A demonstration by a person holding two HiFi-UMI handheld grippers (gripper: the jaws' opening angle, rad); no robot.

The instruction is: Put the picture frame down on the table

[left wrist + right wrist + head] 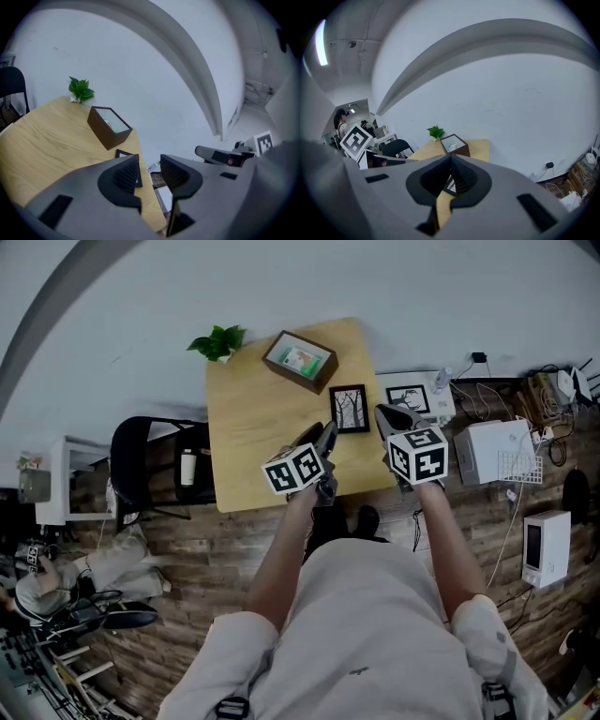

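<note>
The picture frame (349,409) is a small black-edged oblong holding a pale print of bare, dark trees. It lies flat and face up on the light wooden table (248,437) — toward three o'clock from the tabletop's middle in the head view, close to that edge. Its long sides run roughly from twelve to six.

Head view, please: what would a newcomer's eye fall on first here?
The marker cubes on the left gripper and right gripper stand out above the near end of the wooden table. Beyond them a black picture frame lies flat, with a brown box frame and a green plant at the far end.
</note>
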